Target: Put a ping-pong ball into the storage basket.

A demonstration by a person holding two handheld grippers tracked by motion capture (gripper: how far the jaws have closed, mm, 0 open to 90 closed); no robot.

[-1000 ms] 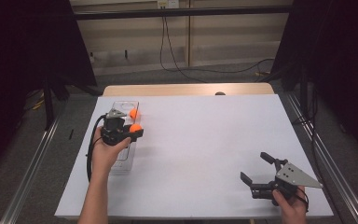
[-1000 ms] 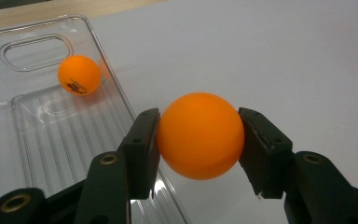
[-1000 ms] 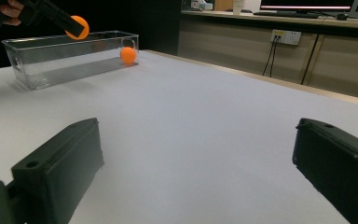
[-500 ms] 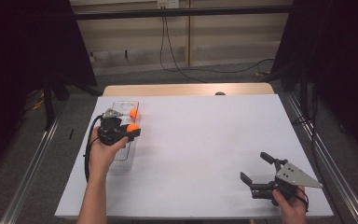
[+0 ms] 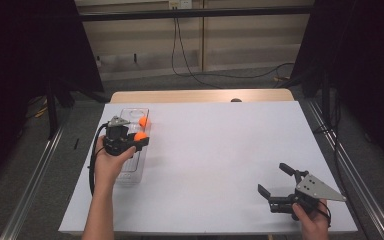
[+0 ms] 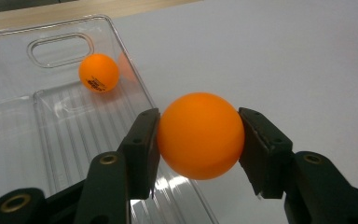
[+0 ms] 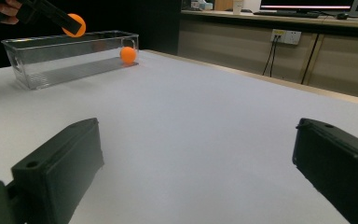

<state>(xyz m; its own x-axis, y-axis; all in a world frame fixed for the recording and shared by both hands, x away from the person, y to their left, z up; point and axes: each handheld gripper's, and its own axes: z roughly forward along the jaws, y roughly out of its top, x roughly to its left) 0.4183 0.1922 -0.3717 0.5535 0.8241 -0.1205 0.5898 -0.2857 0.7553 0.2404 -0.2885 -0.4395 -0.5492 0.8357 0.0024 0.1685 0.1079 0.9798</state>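
My left gripper (image 5: 139, 138) is shut on an orange ball (image 6: 200, 135), one black pad pressing each side. It holds the ball in the air above the right wall of a clear plastic tray (image 6: 51, 135), at the left of the table. A second orange ball (image 6: 99, 72) rests on the tray floor at its far end. The high view shows the same tray (image 5: 130, 172) and resting ball (image 5: 143, 121). My right gripper (image 5: 272, 178) stands open near the front right corner of the table, with nothing between its jaws. From the right gripper view (image 7: 198, 158) the tray (image 7: 42, 70) lies far off.
A white sheet (image 5: 220, 150) covers the table, with a strip of bare wood (image 5: 200, 96) along the far edge. Metal rails (image 5: 340, 160) run down both sides. Cables (image 5: 190, 70) lie on the floor beyond the table.
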